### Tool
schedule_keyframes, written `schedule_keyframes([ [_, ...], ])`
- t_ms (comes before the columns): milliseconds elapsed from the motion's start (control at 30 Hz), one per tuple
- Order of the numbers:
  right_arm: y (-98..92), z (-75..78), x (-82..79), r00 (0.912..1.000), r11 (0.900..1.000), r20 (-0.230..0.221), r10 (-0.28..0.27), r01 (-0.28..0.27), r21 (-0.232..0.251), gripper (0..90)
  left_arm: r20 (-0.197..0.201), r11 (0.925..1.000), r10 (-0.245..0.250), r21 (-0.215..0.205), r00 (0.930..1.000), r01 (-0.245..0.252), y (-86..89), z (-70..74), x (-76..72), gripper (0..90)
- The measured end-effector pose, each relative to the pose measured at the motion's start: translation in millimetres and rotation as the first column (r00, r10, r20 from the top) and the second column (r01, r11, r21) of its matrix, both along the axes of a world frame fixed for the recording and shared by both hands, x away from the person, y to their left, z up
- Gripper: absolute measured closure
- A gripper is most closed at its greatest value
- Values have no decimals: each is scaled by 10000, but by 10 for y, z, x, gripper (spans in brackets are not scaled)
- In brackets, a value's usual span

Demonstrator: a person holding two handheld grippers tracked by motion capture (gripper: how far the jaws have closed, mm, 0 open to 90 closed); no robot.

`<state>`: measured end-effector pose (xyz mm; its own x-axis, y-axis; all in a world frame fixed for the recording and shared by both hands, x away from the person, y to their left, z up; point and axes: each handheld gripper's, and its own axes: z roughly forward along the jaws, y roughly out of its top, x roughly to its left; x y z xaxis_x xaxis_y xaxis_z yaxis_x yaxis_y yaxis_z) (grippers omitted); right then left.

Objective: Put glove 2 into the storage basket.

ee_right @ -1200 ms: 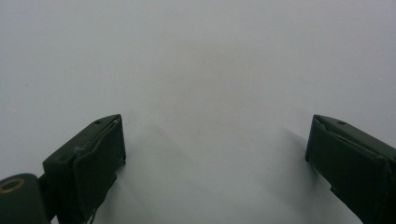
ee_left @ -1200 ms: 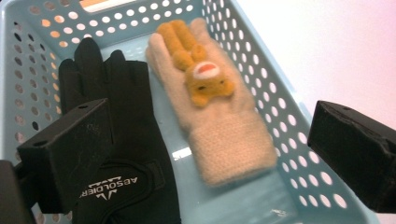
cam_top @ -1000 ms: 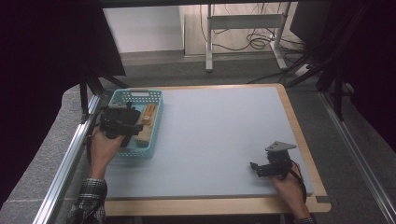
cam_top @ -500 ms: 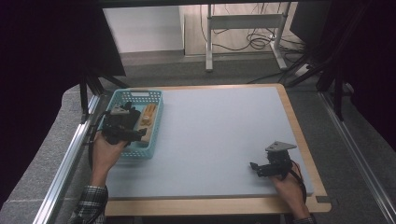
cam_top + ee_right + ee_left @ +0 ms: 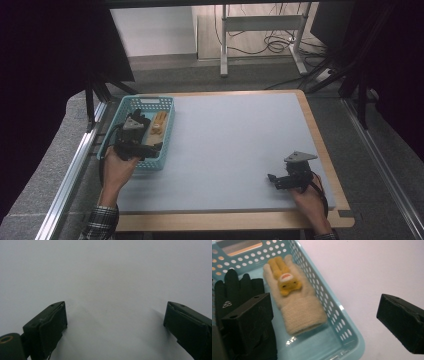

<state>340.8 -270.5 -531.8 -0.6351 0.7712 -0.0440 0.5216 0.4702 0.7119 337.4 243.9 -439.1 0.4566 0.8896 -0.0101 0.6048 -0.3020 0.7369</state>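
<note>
A light blue perforated basket (image 5: 149, 100) stands at the table's left side. In it lie a beige knitted glove (image 5: 298, 306) with a yellow bunny face (image 5: 285, 282), and a black glove (image 5: 234, 287) to its left. My left gripper (image 5: 136, 135) hovers over the basket's near half and is open. In the left gripper view (image 5: 323, 305) one jaw is above the black glove and the other is past the basket rim (image 5: 359, 345), above the table. Nothing is between the jaws. My right gripper (image 5: 276, 180) rests open and empty low over the table's near right part (image 5: 115, 307).
The pale grey table top (image 5: 235, 135) has a wooden border (image 5: 320, 150) on the right and near sides. A metal rail (image 5: 70, 175) runs along the left. Beyond the far edge, a metal stand (image 5: 260, 30) and cables sit on the floor.
My left gripper has shifted slightly toward the near end of the basket. The right gripper has stayed put.
</note>
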Motion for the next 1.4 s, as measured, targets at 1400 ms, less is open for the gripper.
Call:
schedule_keyframes([
  [1400, 1, 1, 2, 10000, 10000, 18, 9, -9, -15, 47, 450, 9936, -1023, -425, 9937, 1042, -496, -212, -170, 13],
])
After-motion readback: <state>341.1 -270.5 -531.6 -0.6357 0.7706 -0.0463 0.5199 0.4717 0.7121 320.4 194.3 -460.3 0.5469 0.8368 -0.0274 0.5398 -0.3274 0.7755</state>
